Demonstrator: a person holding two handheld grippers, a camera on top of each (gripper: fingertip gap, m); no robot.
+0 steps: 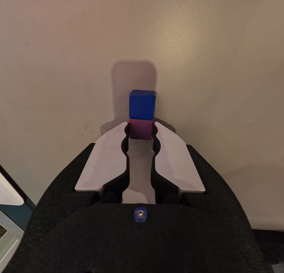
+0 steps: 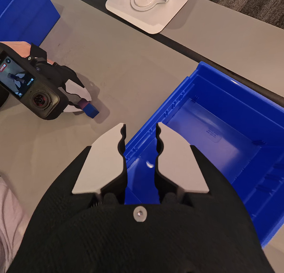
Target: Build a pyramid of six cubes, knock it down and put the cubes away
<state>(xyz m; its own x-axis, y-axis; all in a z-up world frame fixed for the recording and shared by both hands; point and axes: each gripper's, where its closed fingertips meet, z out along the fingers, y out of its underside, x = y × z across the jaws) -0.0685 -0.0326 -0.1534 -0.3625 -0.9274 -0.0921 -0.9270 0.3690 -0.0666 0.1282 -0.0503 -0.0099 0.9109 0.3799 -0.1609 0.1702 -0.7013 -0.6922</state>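
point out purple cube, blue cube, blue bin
purple cube [image 1: 140, 129]: left wrist view, near face, between the fingers.
blue cube [image 1: 142, 106]: left wrist view, near face.
blue bin [image 2: 215, 142]: right wrist view, inner floor.

White pad [image 2: 147, 11] at grey table [image 2: 123, 57] edge.

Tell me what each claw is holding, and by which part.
Left claw grips the purple cube by its two opposite sides; right claw holds nothing.
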